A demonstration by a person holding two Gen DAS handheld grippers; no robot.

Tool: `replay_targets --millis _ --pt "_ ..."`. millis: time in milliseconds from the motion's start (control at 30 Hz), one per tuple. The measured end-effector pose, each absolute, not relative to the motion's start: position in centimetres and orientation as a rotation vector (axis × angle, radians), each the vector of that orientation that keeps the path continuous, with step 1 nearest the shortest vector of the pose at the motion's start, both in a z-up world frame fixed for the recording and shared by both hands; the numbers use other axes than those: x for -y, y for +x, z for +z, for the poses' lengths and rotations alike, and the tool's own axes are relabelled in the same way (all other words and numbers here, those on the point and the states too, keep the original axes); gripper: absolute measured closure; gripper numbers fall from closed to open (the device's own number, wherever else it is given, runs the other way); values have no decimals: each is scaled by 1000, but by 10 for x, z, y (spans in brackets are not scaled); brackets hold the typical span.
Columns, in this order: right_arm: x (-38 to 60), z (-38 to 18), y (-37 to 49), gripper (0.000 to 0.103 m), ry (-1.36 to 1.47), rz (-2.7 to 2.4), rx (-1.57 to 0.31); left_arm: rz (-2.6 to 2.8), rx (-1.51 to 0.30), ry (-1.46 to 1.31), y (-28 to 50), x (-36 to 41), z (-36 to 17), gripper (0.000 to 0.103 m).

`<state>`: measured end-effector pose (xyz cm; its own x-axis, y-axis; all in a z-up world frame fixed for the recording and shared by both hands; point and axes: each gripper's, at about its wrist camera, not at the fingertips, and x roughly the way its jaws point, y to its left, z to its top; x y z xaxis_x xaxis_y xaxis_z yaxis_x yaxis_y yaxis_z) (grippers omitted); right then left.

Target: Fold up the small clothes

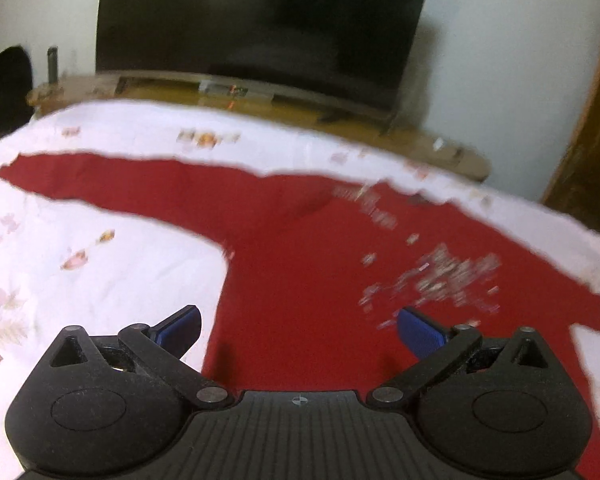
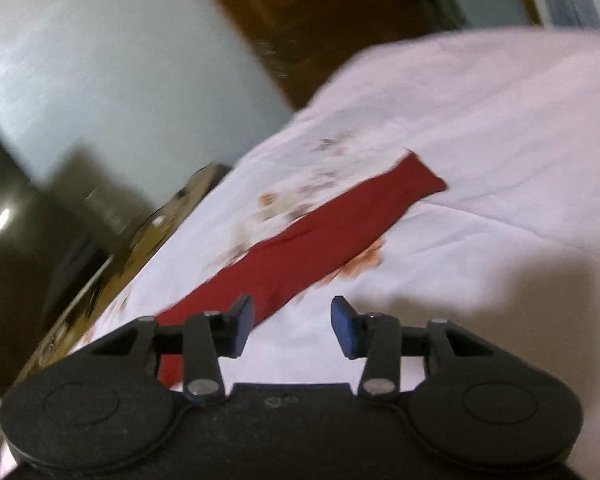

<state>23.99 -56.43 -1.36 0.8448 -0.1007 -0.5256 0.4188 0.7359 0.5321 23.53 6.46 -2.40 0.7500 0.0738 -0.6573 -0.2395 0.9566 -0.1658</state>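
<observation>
A red long-sleeved top (image 1: 308,264) lies spread flat on the white floral bedsheet (image 1: 100,280), with a pale glittery print on its chest and one sleeve reaching far left. My left gripper (image 1: 298,330) hovers over the garment's body, jaws wide apart and nothing between them. In the right wrist view only a red sleeve (image 2: 324,232) shows, running diagonally across the sheet (image 2: 480,160). My right gripper (image 2: 292,328) is above the sleeve's near edge, its blue pads apart with a clear gap and no cloth between them. Both views are blurred by motion.
A large dark television (image 1: 260,24) stands on a low wooden stand (image 1: 260,92) beyond the bed's far edge. A wooden door (image 1: 592,152) is at the right. In the right wrist view a wall (image 2: 100,60) and wooden floor (image 2: 300,12) lie past the bed.
</observation>
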Motion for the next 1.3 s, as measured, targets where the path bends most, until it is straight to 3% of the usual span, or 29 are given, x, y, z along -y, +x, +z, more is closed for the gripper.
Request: replay_targets --millis 300,367,433,667,967,1233,1300 --pt "632 -70 296 64 870 -403 -489 235 -790 -276 262 -70 -49 0" --pt "636 -71 304 70 854 -411 -498 240 -787 -288 261 -72 -48 0" --pt "642 -72 312 94 846 -438 -514 245 -789 -288 261 -76 -47 0" --pt "610 -34 340 96 621 -433 -494 266 -806 -305 256 -98 -50 0" --pt "385 39 371 96 204 1 -401 244 -780 -338 250 -128 -47 0" --pt "170 -15 385 96 6 414 -554 203 -789 -422 232 -153 -41 0" --pt "137 -38 388 85 -60 485 -636 201 -787 -413 231 -155 -39 0"
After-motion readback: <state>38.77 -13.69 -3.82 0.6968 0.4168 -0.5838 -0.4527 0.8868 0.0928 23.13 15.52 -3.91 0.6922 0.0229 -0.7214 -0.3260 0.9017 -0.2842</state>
